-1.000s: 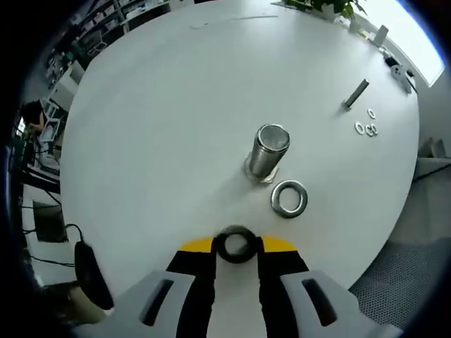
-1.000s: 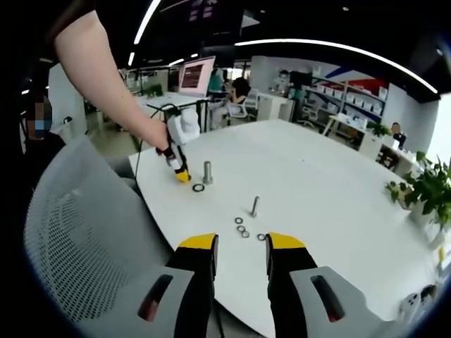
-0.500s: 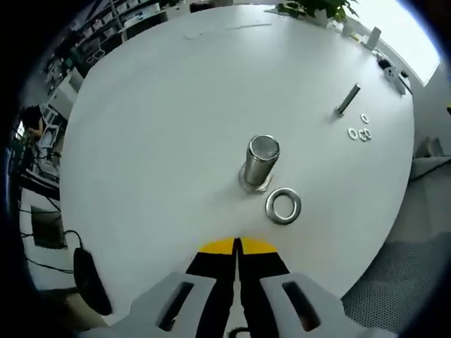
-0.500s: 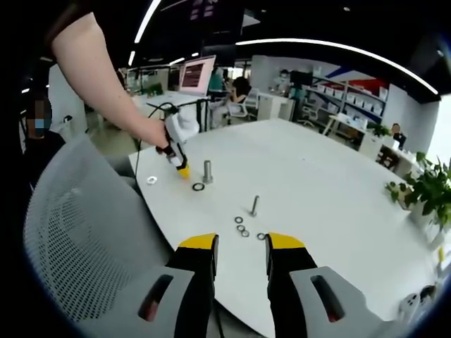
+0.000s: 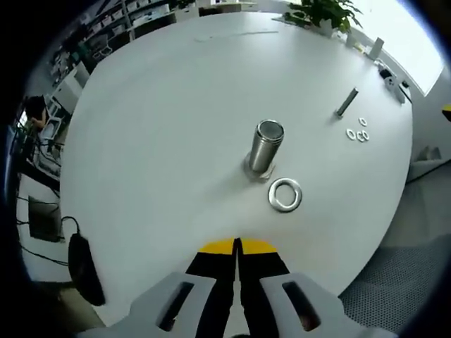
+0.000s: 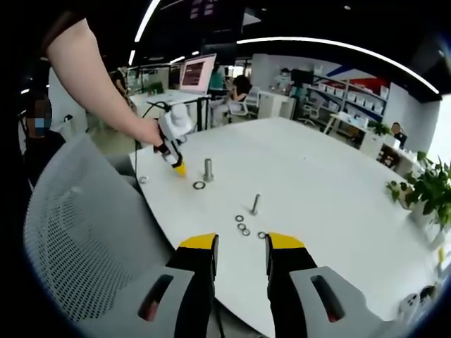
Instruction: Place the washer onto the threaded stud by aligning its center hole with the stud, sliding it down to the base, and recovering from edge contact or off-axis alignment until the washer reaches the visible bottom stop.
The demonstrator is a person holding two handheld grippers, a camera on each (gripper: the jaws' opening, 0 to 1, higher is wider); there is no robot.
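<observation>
- In the left gripper view the left gripper (image 5: 237,248) rises from the bottom with its yellow-tipped jaws pressed flat together and nothing visible between them.
- Straight ahead of those clenched tips, a little way off, a washer (image 5: 285,195) lies flat on the white table (image 5: 162,120), slightly to the right of the jaw line.
- Just beyond the washer, with its base close beside the ring, the threaded stud (image 5: 266,146) stands upright; no washer sits on it.
- Farther ahead and to the right, well apart from the tips, a slimmer bolt (image 5: 346,102) stands near three small washers (image 5: 356,132) lying together.
- In the right gripper view a second washer (image 6: 143,179) lies at the table's left edge, just left of the left gripper (image 6: 180,169), which a person's hand (image 6: 151,132) holds tip-down over the table.
- Just right of that tip lie the washer (image 6: 199,185) and the threaded stud (image 6: 208,170).
- The slim bolt (image 6: 255,205) and small washers (image 6: 242,227) lie ahead of the right gripper (image 6: 242,246), between it and the stud.
- The right gripper is released, its jaws apart with a clear gap and holding nothing.
</observation>
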